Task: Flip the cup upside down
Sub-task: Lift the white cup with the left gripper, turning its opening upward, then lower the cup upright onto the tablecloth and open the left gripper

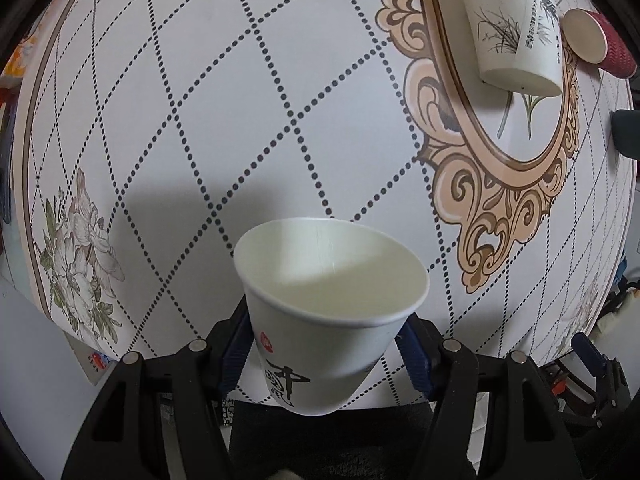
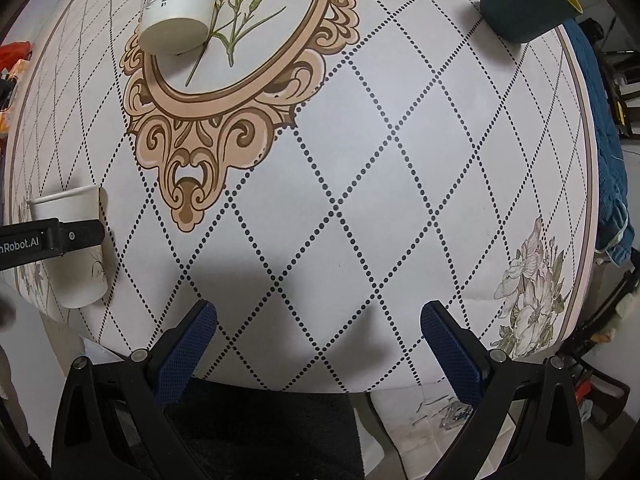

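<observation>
My left gripper (image 1: 326, 354) clamps the white paper cup (image 1: 330, 304) by its sides, mouth up and empty, lifted above the table (image 1: 248, 112). My right gripper (image 2: 318, 342) hangs wide open, holding nothing. A second white cup (image 1: 508, 28) lies on the medallion beside a red cup (image 1: 600, 42); a dark green cup (image 2: 528, 0) sits far right.

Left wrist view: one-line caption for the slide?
Left gripper holds a white paper cup mouth-up above the patterned table; another white cup sits upside down behind.

left gripper (image 2: 60, 236): "nRobot.AI", partly cut off | cups: Chinese characters, illegible
</observation>
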Tool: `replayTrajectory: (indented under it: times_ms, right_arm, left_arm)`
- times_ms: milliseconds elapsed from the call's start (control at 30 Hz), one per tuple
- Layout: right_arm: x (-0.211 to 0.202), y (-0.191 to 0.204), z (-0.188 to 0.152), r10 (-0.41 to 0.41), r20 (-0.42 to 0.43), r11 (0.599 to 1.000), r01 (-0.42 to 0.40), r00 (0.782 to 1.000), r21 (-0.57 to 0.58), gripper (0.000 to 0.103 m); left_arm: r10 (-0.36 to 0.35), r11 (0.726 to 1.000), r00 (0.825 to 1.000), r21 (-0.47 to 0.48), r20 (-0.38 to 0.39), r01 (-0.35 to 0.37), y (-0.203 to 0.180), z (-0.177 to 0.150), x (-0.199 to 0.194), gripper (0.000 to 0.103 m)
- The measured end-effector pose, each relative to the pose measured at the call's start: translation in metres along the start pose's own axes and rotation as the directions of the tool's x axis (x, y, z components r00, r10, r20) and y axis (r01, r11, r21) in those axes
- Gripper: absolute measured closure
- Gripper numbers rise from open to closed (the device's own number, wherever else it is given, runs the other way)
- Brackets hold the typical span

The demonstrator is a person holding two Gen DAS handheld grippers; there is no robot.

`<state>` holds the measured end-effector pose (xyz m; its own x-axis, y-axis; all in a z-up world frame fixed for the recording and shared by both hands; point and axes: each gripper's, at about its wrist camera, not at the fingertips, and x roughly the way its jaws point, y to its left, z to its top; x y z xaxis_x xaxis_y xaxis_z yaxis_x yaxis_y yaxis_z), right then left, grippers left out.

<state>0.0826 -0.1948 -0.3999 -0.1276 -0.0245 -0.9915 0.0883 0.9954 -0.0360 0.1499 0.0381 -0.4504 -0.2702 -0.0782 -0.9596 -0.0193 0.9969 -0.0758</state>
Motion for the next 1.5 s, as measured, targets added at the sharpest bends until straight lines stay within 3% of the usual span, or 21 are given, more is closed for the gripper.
replayTrajectory:
  times_ms: [100,167,200,233,600,867,1067,1267,1500]
  right_arm:
    - [0.000,0.002,0.005,0.000,-0.001,1.000,0.000,1.000,-0.002,0.000]
    - [-0.002,0.005,0.009,0.001,-0.001,1.000,-0.001,1.000,-0.002,0.000]
    - [-0.002,0.005,0.010,0.001,-0.001,1.000,-0.001,1.000,-0.002,0.000]
    - [-0.001,0.004,0.012,0.001,-0.001,1.000,-0.001,1.000,-0.001,0.000]
    - [-0.002,-0.001,0.018,0.006,-0.001,1.000,-0.006,1.000,0.005,0.000]
    - [-0.011,0.001,0.015,0.009,0.005,1.000,-0.009,1.000,0.005,0.000]
    - [-0.018,0.007,0.012,0.014,0.012,1.000,-0.014,1.000,0.004,0.000]
    - [-0.053,0.018,0.000,0.061,0.068,0.998,-0.060,0.996,-0.015,0.000]
    - [-0.118,0.040,-0.034,0.130,0.162,0.990,-0.119,0.978,-0.073,0.000]
  left_arm:
    - [0.016,1.000,1.000,0.016,0.010,-0.016,-0.005,0.011,-0.003,0.038]
    - [0.017,1.000,1.000,0.025,0.013,-0.017,-0.005,0.012,-0.004,0.029]
    - [0.018,0.999,1.000,0.028,0.011,-0.019,-0.008,0.014,-0.004,0.019]
    - [0.019,0.999,1.000,0.031,0.011,-0.019,-0.010,0.015,-0.005,0.018]
    - [0.044,0.998,0.999,0.052,0.024,-0.045,-0.040,0.002,-0.010,0.018]
    - [0.050,0.998,0.998,0.047,0.036,-0.051,-0.041,-0.004,-0.023,0.018]
    - [0.053,0.998,0.993,0.034,0.105,-0.057,-0.036,-0.016,-0.057,0.018]
    - [0.113,0.992,0.956,0.025,0.270,-0.124,-0.022,-0.056,-0.125,0.018]
    - [0.189,0.979,0.902,-0.006,0.388,-0.203,0.005,-0.106,-0.174,0.018]
